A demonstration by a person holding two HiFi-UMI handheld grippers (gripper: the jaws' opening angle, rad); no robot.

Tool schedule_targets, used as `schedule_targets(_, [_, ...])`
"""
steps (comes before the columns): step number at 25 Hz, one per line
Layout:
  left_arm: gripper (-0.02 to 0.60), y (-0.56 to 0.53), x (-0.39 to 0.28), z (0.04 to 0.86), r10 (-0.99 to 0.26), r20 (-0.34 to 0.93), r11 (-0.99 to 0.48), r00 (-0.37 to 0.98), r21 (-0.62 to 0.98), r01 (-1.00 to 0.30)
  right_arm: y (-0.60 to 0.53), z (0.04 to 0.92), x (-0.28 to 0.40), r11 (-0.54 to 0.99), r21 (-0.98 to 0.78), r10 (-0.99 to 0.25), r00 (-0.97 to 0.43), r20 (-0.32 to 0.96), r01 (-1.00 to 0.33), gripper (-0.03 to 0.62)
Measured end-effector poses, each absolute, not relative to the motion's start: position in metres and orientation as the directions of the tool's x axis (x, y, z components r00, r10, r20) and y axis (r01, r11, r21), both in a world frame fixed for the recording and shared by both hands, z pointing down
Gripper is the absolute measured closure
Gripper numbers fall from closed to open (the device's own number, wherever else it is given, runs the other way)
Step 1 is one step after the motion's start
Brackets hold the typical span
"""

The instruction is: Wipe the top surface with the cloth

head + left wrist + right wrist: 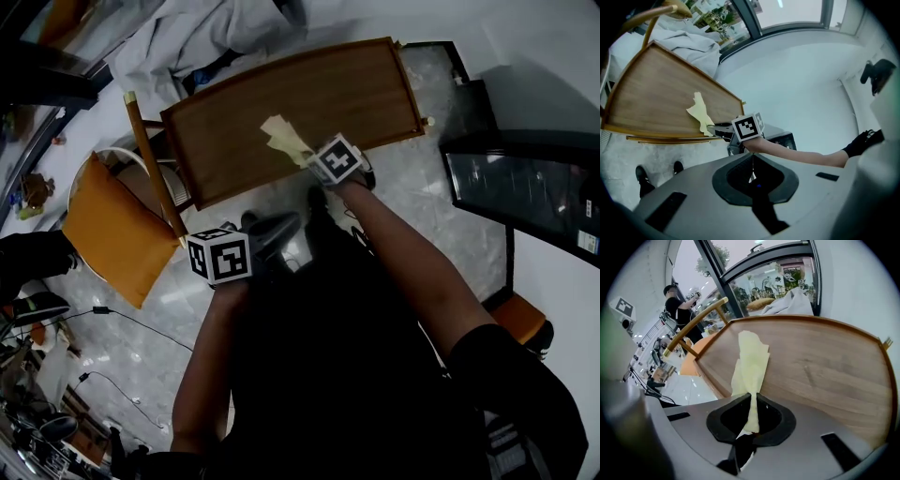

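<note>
Since the right hand-held gripper has its jaws pinched down on the tail end of the pale yellow crumpled cloth, with only the thickness of the fabric between them, grip looks sorted. The cloth runs straight ahead from the jaws, with its long axis roughly in line with them. Its free end is spread on the brown rectangular wooden bench top and appears to lie flat on the wood near the middle of the near edge. The bench top's long axis runs crosswise to the gripper, so my read is that the next stroke is a sideways sweep, with bare wood on both sides of the cloth and more beyond it toward the raised far rim. The left hand-held gripper is closed with nothing in it, held low off the near edge over the pale stone floor, apart from the cloth, so the right is the nearer one and the working one. Risk, as a guess: only one end is clamped, so the loose end may fold under on a push stroke. Further out are an orange-seated wooden chair at the left end and a white heap of fabric behind.
</note>
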State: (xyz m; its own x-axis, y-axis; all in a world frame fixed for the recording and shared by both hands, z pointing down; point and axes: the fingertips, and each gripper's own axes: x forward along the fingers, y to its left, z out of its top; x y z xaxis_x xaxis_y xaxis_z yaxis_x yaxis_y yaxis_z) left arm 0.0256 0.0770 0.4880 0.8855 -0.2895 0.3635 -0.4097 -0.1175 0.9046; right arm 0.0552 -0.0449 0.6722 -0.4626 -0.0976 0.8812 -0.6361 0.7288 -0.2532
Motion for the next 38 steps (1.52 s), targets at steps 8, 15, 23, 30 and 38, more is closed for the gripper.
schedule_targets(8, [0.571, 0.059, 0.085, 0.491, -0.243, 0.355, -0.132, 0.903, 0.91, -0.393, -0.073, 0.667, 0.139, 0.687, -0.211, -0.17, -0.435, 0.884, -0.696, 0.56])
schedule_targets(15, [0.571, 0.052, 0.112, 0.496, -0.223, 0.358, -0.125, 0.907, 0.912, -0.391, -0.089, 0.661, 0.195, 0.627, -0.214, -0.211, -0.428, 0.879, -0.749, 0.56])
schedule_targets(23, [0.571, 0.043, 0.123, 0.501, -0.227, 0.362, -0.117, 0.904, 0.911, -0.394, -0.105, 0.656, 0.258, 0.544, -0.179, -0.272, -0.374, 0.887, -0.819, 0.56])
schedule_targets(30, [0.571, 0.039, 0.125, 0.503, -0.222, 0.359, -0.122, 0.907, 0.912, -0.391, -0.118, 0.654, 0.296, 0.488, -0.111, -0.324, -0.298, 0.898, -0.865, 0.56])
schedule_targets(38, [0.571, 0.047, 0.117, 0.501, -0.231, 0.357, -0.116, 0.905, 0.913, -0.39, -0.123, 0.649, 0.324, 0.427, -0.04, -0.384, -0.221, 0.897, -0.903, 0.562])
